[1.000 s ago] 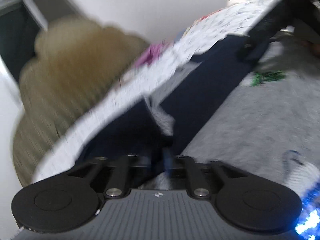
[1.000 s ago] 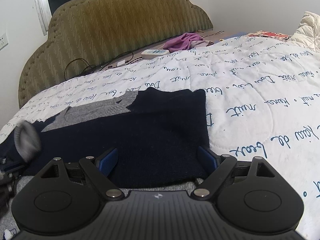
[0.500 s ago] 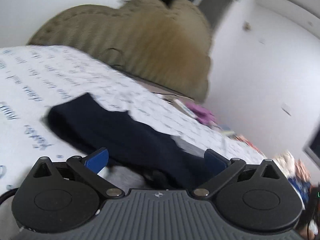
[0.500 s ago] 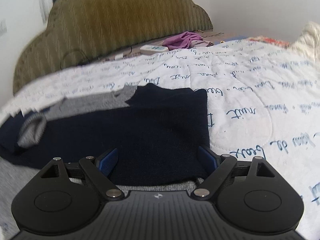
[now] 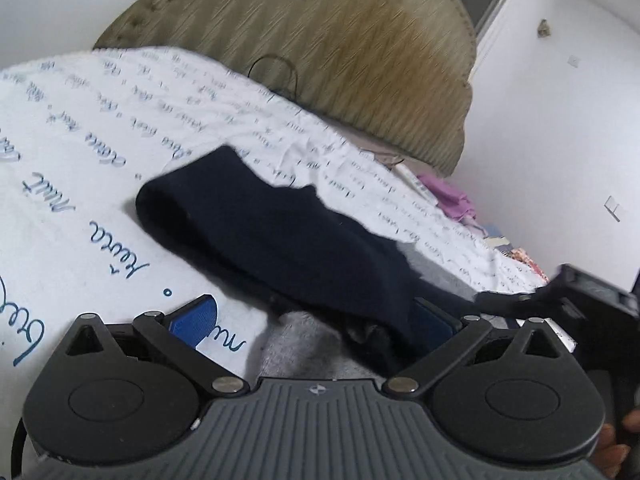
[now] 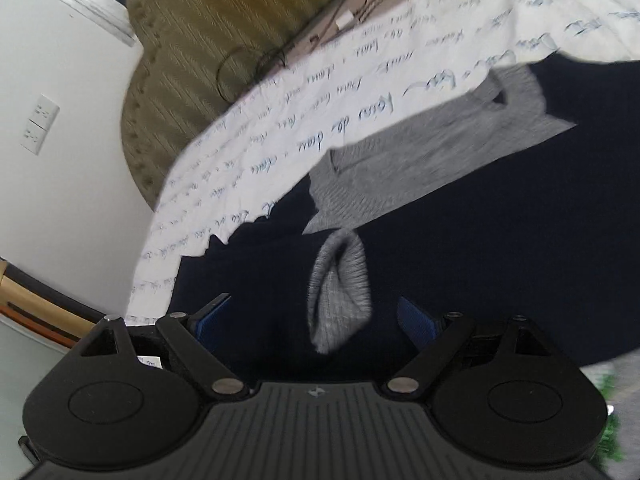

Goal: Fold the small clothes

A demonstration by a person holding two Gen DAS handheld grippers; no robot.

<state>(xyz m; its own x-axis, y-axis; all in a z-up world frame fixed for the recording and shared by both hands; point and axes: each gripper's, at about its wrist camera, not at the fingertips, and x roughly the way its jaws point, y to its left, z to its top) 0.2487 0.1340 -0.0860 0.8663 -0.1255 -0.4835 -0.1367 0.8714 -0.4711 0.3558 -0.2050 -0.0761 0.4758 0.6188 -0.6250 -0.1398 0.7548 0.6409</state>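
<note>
Now the left gripper, its jaws having just been opening, is standing wide beside the released navy sleeve, which is lying folded across the navy-and-grey sweater on the lettered quilt. Meanwhile the right gripper is hovering wide, empty, framing the grey cuff; one sleeve fold is apparently complete.

We see our left gripper and right gripper alike: ribbed grey bodies, black round-lobed linkage arms, silver pivot screws, blue finger pads.
</note>
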